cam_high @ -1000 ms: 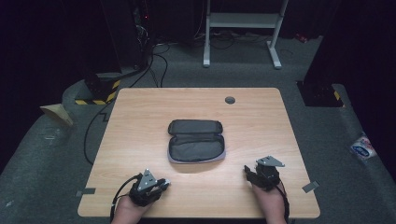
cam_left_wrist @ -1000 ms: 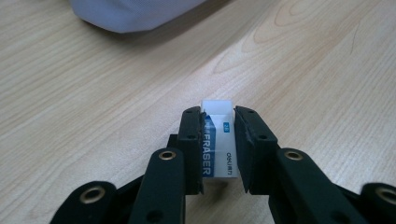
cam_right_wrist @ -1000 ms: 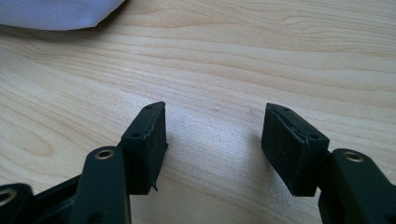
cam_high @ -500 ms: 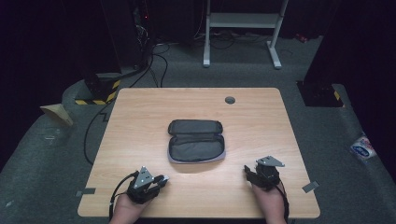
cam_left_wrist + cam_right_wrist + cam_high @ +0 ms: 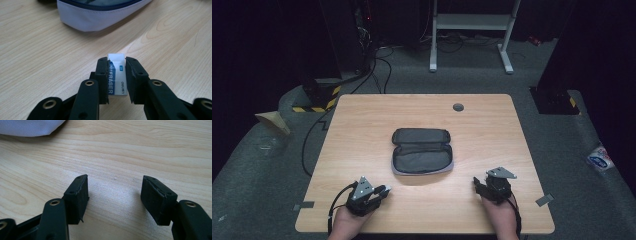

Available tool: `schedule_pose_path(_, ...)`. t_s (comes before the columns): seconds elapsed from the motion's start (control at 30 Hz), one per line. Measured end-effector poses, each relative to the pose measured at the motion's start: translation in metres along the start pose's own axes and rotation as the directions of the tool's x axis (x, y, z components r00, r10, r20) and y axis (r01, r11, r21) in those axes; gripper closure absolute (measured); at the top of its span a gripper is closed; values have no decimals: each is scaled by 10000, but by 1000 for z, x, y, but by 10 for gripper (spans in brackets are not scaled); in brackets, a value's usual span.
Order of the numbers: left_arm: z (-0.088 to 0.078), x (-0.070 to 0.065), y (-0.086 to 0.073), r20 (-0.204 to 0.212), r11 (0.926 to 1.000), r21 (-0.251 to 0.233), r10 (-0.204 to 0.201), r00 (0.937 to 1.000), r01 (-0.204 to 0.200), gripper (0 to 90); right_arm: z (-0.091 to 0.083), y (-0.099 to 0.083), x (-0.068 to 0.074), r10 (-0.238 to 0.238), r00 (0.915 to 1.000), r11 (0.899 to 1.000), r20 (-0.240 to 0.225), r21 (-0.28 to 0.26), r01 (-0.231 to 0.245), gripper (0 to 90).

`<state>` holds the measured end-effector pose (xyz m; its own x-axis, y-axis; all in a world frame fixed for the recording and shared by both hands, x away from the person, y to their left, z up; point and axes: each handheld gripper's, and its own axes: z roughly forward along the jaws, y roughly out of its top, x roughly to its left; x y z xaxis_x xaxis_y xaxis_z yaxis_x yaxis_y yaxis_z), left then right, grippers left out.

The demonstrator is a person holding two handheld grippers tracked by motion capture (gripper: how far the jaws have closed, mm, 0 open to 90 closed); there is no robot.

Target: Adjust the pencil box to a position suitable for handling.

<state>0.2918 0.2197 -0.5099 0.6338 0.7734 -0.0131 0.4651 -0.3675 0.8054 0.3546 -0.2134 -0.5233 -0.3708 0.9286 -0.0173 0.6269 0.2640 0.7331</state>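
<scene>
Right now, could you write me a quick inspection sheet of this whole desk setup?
Surface: wooden table, bare apart from the job's things.
Job's things: open pencil case mid-table; eraser in the left gripper.
Clutter: nothing seen.
Grippers: left gripper shut on the eraser; right gripper open, nothing between its jaws.
Cables: black cables on the floor behind the table.
Surroundings: white metal stand, grey carpet.

One counter carries one open pouch. Two tools are near its near edge: a left tool and a right tool. One eraser sits in the left tool.
</scene>
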Motion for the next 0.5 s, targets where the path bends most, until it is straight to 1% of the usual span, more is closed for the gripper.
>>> schedule_pose_path(0.07,-1,0,0,-55,10000,-80,7,10000,-8,727,0,0,0,-3,10000,10000,-1,1,3,388)
schedule_pose_path(0.1,-2,0,1,-76,9999,-133,-59,10000,58,727,0,0,0,-1,10000,10000,0,2,1,389)
schedule_pose_path(0.27,-7,-1,5,-89,9993,-364,52,9999,-55,727,0,0,0,1,10000,10000,0,3,-1,389)
schedule_pose_path(0.3,-8,0,7,-80,9989,-469,2,10000,-6,727,0,0,0,-3,10000,10000,1,0,3,388)
schedule_pose_path(0.5,-11,0,10,-109,9978,-659,-101,9999,93,728,0,0,0,13,10000,10000,11,-1,-13,388)
